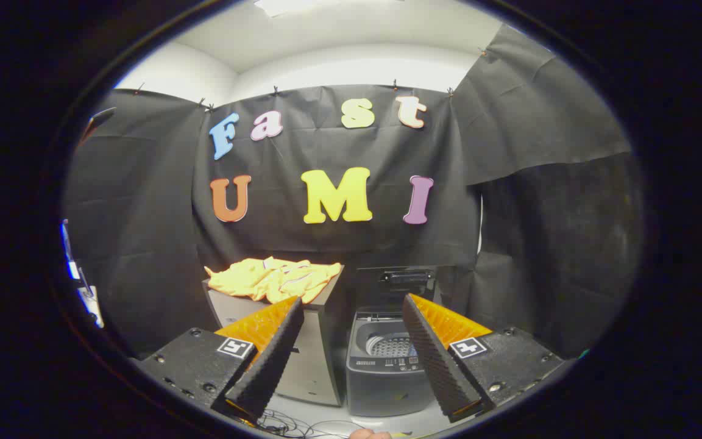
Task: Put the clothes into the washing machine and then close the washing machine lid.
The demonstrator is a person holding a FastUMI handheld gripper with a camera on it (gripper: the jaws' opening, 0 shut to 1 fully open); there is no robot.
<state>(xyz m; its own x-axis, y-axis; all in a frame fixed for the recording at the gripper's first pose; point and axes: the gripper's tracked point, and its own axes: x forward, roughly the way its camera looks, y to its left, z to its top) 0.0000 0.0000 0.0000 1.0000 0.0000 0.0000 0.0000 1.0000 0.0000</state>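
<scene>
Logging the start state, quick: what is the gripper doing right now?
Gripper: open, jaws spread wide and holding nothing; the washing machine with its raised lid lies beyond them, and the yellow clothes are untouched.

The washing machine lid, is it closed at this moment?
No, the lid stands raised behind the washing machine, the drum shows, and the open gripper holds nothing.

The gripper [351, 305] hangs in the air with its fingers spread wide, holding nothing. Beyond them and between them stands the washing machine [384, 372], its lid [406, 279] raised upright at the back and the drum showing. Just beside it, beyond the left finger, a cabinet [314, 360] carries the yellow clothes [275, 279], crumpled in a heap on top. Loose cables [290, 424] lie on the floor below the fingers.
</scene>
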